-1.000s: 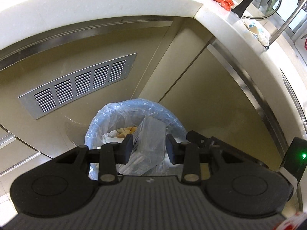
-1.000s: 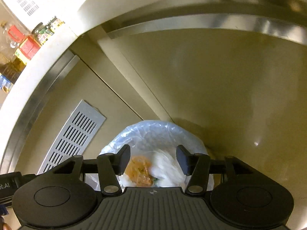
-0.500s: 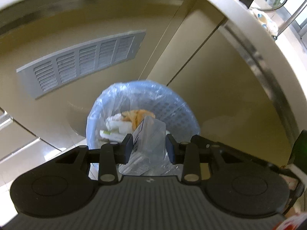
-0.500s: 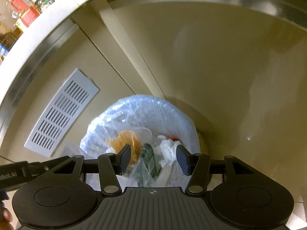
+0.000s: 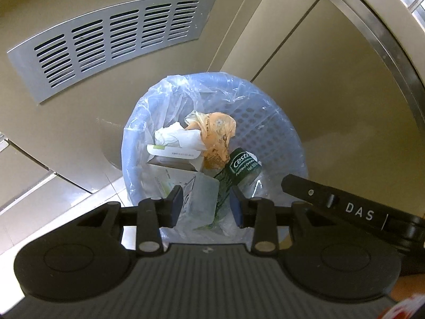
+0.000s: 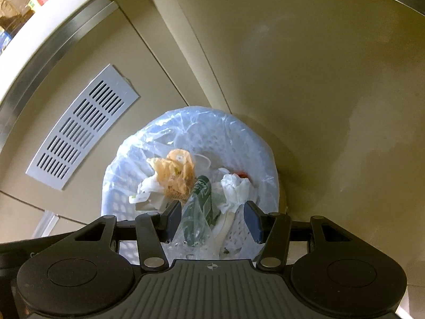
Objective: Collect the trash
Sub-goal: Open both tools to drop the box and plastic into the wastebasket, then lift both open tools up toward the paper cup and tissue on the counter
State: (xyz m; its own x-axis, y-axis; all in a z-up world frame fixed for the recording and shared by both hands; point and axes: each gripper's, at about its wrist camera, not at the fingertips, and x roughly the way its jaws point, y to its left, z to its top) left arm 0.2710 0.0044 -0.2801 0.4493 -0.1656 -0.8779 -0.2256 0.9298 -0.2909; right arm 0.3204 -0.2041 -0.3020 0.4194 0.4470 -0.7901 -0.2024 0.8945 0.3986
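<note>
1. Landmark: blue perforated waste bin (image 5: 279, 133) lined with a clear plastic bag, standing on the floor at the foot of beige cabinet doors (image 5: 332, 85). Both wrist cameras look down into it.
2. Left gripper (image 5: 206, 205) hangs above the bin's near edge. Its fingers stand moderately apart; a clear plastic box (image 5: 203, 199) sits between them, against or just beside the left pad and clear of the right. Whether it is pinched or already loose, cannot tell.
3. Right gripper (image 6: 212, 219) is also above the bin's near edge, fingers wide, holding nothing. A crumpled clear plastic bottle with a green label (image 6: 198, 212) lies inside the bin below the gap.
4. Inside the bin: orange crumpled bag (image 5: 216, 138) at centre, white tissue (image 5: 178, 137) and a white carton (image 5: 172, 164) to its left, a tied white bag (image 6: 236, 188) on the right side in the right view.
5. Slotted metal vent grille (image 5: 114, 40) is set in the cabinet panel, beyond the bin to its left.
</note>
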